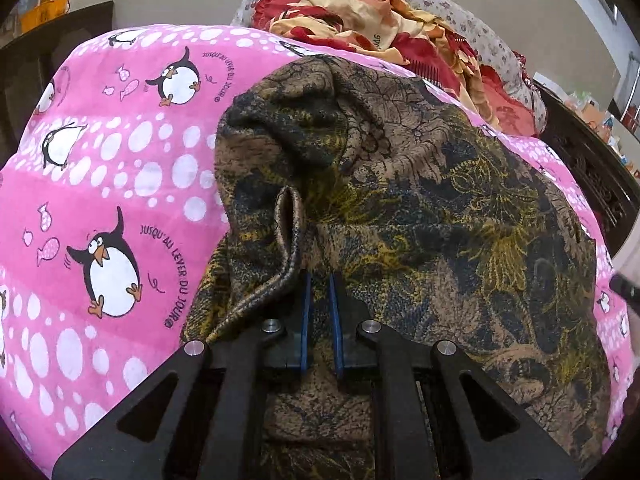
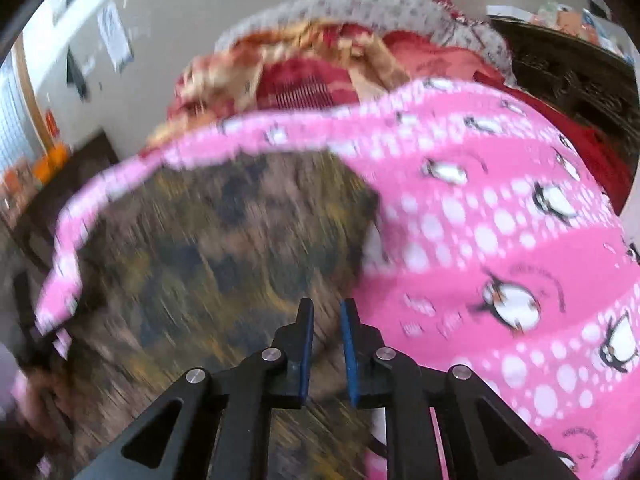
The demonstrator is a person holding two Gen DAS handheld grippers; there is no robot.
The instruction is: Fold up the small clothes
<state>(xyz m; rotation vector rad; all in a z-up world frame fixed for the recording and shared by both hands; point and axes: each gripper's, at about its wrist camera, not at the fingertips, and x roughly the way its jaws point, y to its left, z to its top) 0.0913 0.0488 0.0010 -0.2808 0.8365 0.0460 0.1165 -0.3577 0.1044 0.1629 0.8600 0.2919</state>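
A brown, black and yellow patterned garment [image 1: 420, 208] lies crumpled on a pink penguin-print sheet [image 1: 100, 168]. My left gripper [image 1: 320, 308] is shut on the garment's near edge, and a fold of cloth stands up just left of its blue pads [image 1: 306, 320]. The right wrist view is heavily blurred. There the same garment [image 2: 208, 248] fills the left half. My right gripper [image 2: 326, 320] sits at the garment's right edge, its jaws close together with brown cloth in the narrow gap. The pink sheet [image 2: 500, 220] lies to its right.
A heap of red, cream and floral fabrics [image 1: 380, 28] is piled behind the sheet. Dark carved furniture [image 1: 592, 160] runs along the right side. A dark cabinet [image 1: 52, 40] stands at the far left, by a pale wall.
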